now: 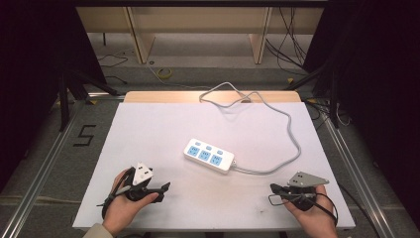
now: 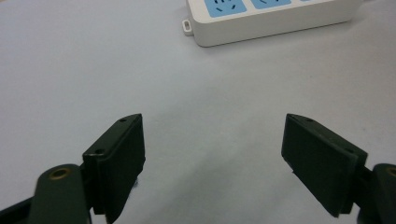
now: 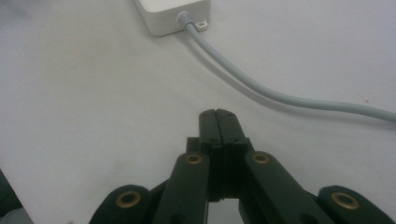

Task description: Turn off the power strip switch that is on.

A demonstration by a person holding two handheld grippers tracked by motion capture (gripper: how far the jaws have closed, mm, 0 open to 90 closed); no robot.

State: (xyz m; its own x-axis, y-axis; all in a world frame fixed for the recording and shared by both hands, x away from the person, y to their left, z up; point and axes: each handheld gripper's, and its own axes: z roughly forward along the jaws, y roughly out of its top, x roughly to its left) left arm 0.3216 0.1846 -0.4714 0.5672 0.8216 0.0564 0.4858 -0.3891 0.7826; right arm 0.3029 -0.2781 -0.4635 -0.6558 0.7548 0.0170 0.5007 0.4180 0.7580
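Observation:
A white power strip with blue sockets lies in the middle of the white table top; its grey cable loops off to the right and back to the far edge. My left gripper rests near the front left, held in a hand, jaws wide open with nothing between them; its own view has the strip's end ahead. My right gripper sits at the front right, pointing left, jaws shut together with nothing in them. In its view the pads meet, with the strip and cable beyond.
The table stands on a grey floor with metal rails at both sides. A black "5" mark lies on the floor at the left. Wooden furniture legs and loose cables lie beyond the table's far edge.

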